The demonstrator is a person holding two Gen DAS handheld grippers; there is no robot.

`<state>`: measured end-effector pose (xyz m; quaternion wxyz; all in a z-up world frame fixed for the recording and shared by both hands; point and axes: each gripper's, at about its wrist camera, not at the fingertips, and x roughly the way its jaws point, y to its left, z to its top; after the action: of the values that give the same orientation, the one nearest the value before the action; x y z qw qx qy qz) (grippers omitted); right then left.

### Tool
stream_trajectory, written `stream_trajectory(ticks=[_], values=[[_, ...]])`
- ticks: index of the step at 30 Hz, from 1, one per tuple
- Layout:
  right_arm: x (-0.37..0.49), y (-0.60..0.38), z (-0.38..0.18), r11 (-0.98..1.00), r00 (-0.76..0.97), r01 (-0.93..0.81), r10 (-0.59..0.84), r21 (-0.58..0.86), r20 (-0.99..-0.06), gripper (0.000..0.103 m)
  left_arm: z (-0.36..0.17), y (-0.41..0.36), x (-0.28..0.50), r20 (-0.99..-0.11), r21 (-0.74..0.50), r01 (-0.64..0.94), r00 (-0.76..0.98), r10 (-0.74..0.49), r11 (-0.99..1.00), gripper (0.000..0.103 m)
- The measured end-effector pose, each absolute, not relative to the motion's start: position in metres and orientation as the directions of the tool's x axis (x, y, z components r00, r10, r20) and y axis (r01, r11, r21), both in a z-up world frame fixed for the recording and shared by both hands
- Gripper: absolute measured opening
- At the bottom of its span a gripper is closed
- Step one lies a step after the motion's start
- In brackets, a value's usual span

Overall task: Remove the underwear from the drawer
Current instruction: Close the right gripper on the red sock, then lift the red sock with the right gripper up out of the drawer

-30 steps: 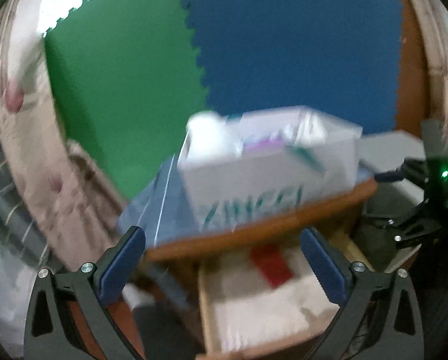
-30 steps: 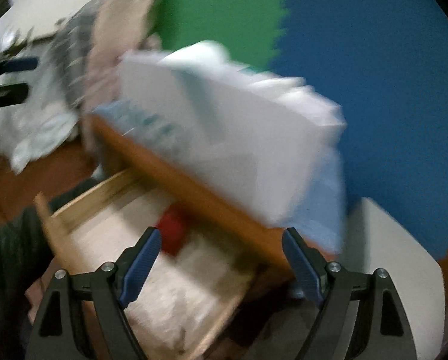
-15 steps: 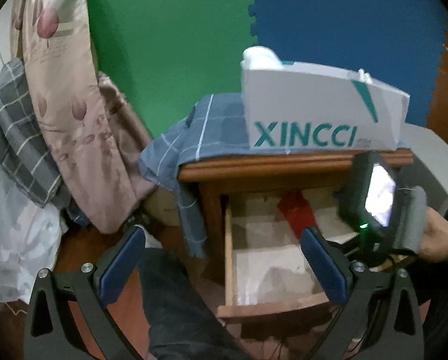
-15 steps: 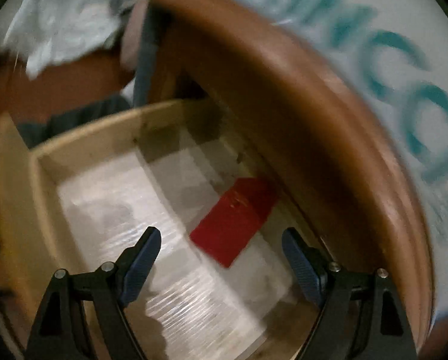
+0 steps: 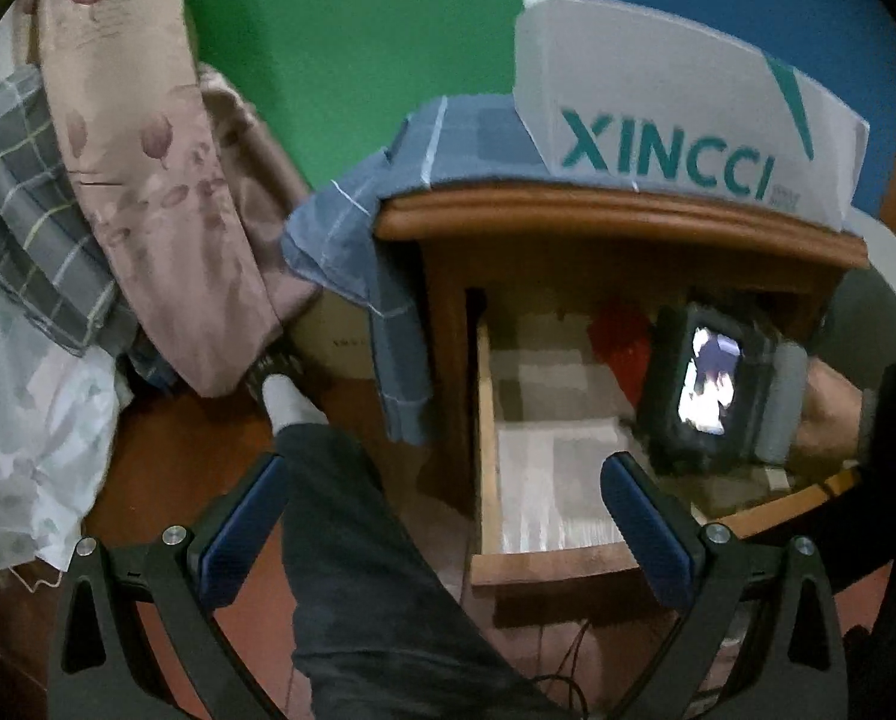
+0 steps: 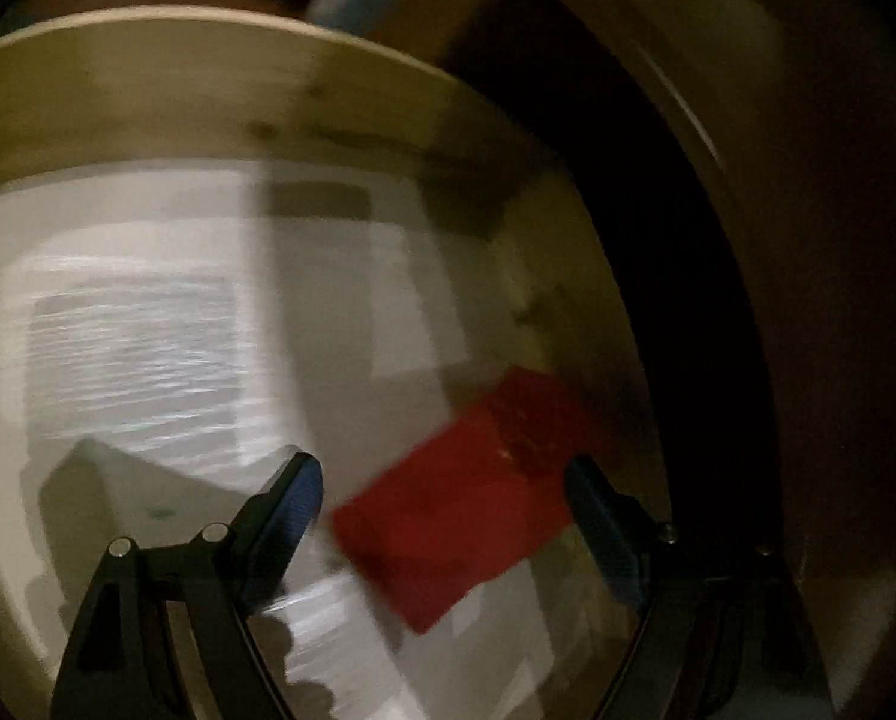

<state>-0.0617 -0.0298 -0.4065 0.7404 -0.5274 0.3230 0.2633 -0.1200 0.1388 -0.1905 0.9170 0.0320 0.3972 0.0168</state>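
While I line up the reach, these are my notes.

Underwear: one red folded piece point(image 6: 478, 504) lies flat on the pale liner point(image 6: 148, 330) inside the open drawer point(image 6: 148, 78), toward the back, close under the cabinet front. I take it to be the underwear, though blur hides any seam.

Right gripper point(image 6: 442, 504): jaws wide and empty, inside the drawer, the red piece between the fingers but the pads not pressing on it.

Step in hand: I judge this the approach to the grasp. To do it well I would go straight down until both tips meet the liner, centre the fold, then close so a pinch of cloth bunches up instead of sliding away. I would keep the far finger clear of the drawer wall and lift before pulling out.

Left gripper point(image 5: 442, 522): jaws wide, nothing in them, hanging above my knee point(image 5: 352, 516) in front of the drawer, well apart from the cloth.

Counts: one red piece, one drawer, two grippers, one white box point(image 5: 676, 114) and one checked cloth point(image 5: 388, 222) on the nightstand point(image 5: 568, 210).

Risk: thin cloth on a smooth liner may skid.
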Motion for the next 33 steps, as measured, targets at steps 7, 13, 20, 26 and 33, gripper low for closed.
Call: stream_trajectory(ticks=[7, 13, 20, 26, 33], values=[[-0.025, -0.055, -0.400, 0.525, 0.533, -0.748, 0.112, -0.405, -0.839, 0.078, -0.205, 0.116, -0.112, -0.757, 0.079, 0.067, 0.653, 0.016, 0.995, 0.103], [-0.052, -0.048, -0.392, 0.417, 0.423, -0.842, 0.116, -0.343, -0.898, 0.028, -0.194, 0.099, -0.117, -0.729, 0.106, 0.120, 0.685, -0.005, 0.987, 0.103], [-0.077, -0.058, -0.346, 0.401, 0.364, -0.871, 0.137, -0.284, -0.921, 0.027, -0.182, 0.095, -0.122, -0.713, 0.091, 0.115, 0.701, -0.016, 0.989, 0.103], [-0.097, -0.086, -0.274, 0.546, 0.351, -0.819, 0.232, -0.176, -0.907, 0.027, -0.164, 0.089, -0.131, -0.670, 0.092, 0.122, 0.741, -0.029, 0.988, 0.103], [-0.113, -0.105, -0.198, 0.749, 0.460, -0.653, 0.278, -0.110, -0.843, 0.027, -0.152, 0.076, -0.140, -0.652, 0.095, 0.146, 0.756, -0.049, 0.985, 0.103]])
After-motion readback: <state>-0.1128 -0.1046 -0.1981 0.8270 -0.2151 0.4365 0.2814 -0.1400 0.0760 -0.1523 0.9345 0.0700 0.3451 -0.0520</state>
